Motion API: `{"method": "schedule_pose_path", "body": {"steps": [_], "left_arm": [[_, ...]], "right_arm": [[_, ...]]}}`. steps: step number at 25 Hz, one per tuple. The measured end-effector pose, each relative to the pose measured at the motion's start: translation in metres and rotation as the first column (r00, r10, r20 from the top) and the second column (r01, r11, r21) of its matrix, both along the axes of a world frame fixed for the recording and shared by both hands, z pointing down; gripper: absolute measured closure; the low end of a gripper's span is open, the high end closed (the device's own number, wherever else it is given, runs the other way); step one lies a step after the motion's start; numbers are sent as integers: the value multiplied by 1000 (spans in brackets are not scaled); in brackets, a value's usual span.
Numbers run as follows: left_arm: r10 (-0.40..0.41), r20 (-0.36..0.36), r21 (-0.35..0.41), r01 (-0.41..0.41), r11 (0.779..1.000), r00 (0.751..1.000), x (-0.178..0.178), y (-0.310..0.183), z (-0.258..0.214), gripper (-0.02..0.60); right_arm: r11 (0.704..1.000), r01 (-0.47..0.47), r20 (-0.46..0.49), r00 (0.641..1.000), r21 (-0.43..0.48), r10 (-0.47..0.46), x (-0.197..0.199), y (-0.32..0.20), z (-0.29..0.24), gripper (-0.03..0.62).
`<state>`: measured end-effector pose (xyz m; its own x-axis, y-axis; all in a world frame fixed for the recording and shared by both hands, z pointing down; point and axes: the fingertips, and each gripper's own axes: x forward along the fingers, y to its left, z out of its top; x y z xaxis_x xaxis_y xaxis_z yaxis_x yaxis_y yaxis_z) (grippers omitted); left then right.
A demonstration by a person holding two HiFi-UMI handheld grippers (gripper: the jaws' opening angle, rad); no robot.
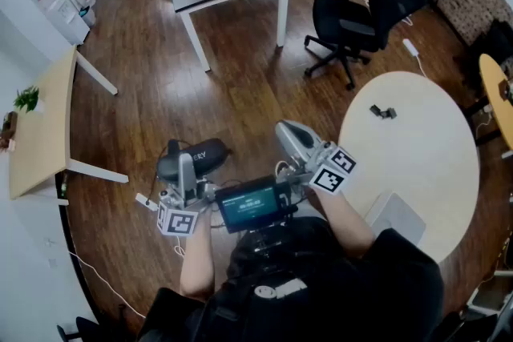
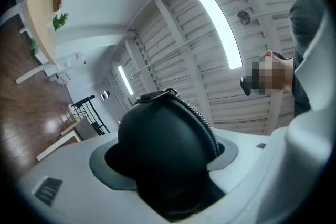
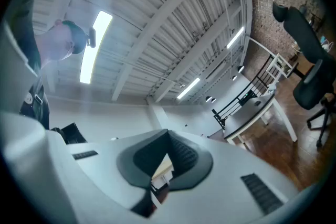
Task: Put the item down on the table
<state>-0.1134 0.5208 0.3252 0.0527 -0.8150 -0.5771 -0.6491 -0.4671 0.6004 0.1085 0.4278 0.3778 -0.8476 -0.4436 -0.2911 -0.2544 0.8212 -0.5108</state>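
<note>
Black zippered case [image 1: 204, 154]: we see this rounded, dark hard-shell case up in the air in front of the person, over the brown wood floor [image 1: 240, 84]. It rests on no table.
Left gripper [image 1: 187, 166]: its jaws stand wide and are clamped on the case. The left gripper view shows the domed shell filling the gap between the pads, with the zip running over the top.
Right gripper [image 1: 298, 142]: its jaws are drawn together at the tips with nothing between them. It hangs just right of the left gripper and carries nothing.
Long axis of the case: it lies across the jaws, running roughly left to right in the head view, with the right end a little farther away.
Round white table [image 1: 417, 148]: it stands to the right, beyond the right gripper, so we judge the case must cross the body to reach it.
Light wooden table [image 1: 40, 124]: it stands to the left, on the holding arm's own side, but well apart.
Step in hand: we judge the carry is unfinished and the set-down has not begun. We cannot tell which table is meant.
</note>
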Motion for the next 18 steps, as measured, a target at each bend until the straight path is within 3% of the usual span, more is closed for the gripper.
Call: {"method": "schedule_pose_path", "body": {"steps": [6, 14, 18], "left_arm": [[-12, 11, 9, 12, 1000, 1000, -2, -41, 0, 244], [-45, 28, 12, 45, 999, 999, 2, -143, -2, 244], [-61, -2, 27, 61, 998, 998, 9, -191, -12, 244]], "right_arm": [[999, 36, 2, 999, 7, -36, -10, -42, 5, 585], [997, 81, 31, 996, 6, -81, -14, -152, 10, 585], [994, 106, 40, 994, 6, -106, -4, -198, -1, 585]]}}
